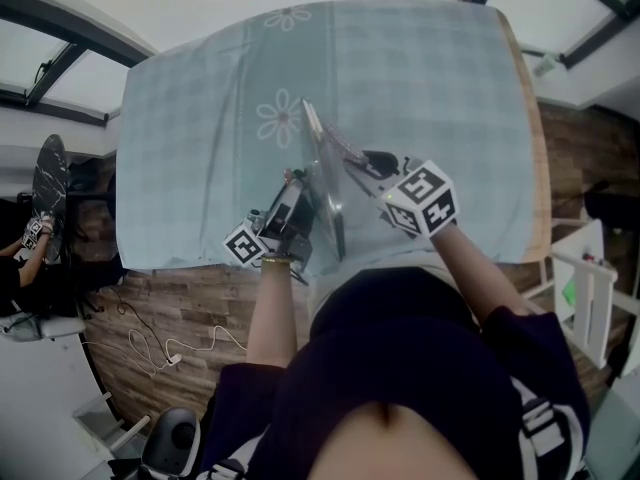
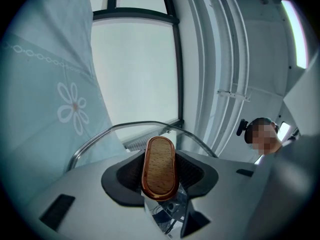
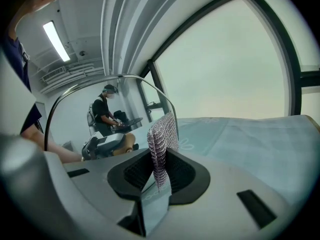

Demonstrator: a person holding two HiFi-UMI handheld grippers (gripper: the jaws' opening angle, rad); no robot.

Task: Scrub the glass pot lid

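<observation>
Left gripper (image 2: 160,171) clamped on the wooden knob (image 2: 160,154). Lid (image 1: 325,183) held on edge, up off the bench (image 1: 430,88). Right gripper (image 3: 159,173) pinches a mesh scrub cloth (image 3: 161,136) just beside the glass; contact not clear. Step, as I judge it: scrubbing under way. Next move calls for pressing the cloth flat on the glass and rubbing across it, with the left gripper bracing the lid.

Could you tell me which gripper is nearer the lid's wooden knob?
Left. The left gripper clamps the knob; the right gripper holds a scrubber by the lid.
</observation>
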